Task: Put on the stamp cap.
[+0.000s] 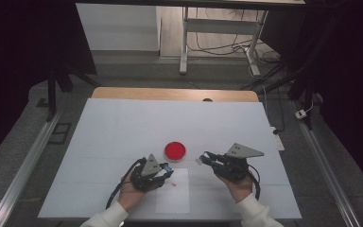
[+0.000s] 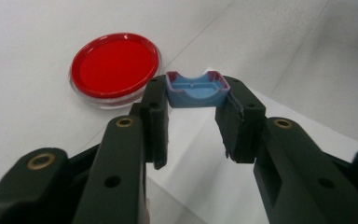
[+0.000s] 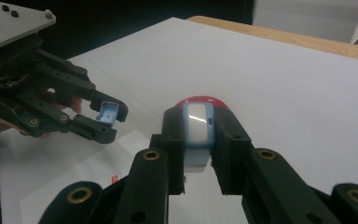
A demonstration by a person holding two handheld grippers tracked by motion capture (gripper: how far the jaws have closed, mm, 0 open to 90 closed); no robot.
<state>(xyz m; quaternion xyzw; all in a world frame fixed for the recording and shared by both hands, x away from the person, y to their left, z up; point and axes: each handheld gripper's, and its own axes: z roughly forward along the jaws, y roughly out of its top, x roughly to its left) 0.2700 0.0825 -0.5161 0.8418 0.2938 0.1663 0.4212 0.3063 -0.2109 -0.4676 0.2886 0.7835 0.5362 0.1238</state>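
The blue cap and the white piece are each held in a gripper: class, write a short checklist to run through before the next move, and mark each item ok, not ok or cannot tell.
1. Left gripper grips the blue cap at its fingertips: ok.
2. Right gripper grips the white piece with a blue rim: ok.
3. Cap's hollow side faces the left gripper's camera, unobstructed: ok.
4. Cap and white piece are apart, not yet joined: ok.
5. Red dish lies flat on the table between the grippers, touched by neither: ok.
6. Whether cap fits the white piece: cannot tell.
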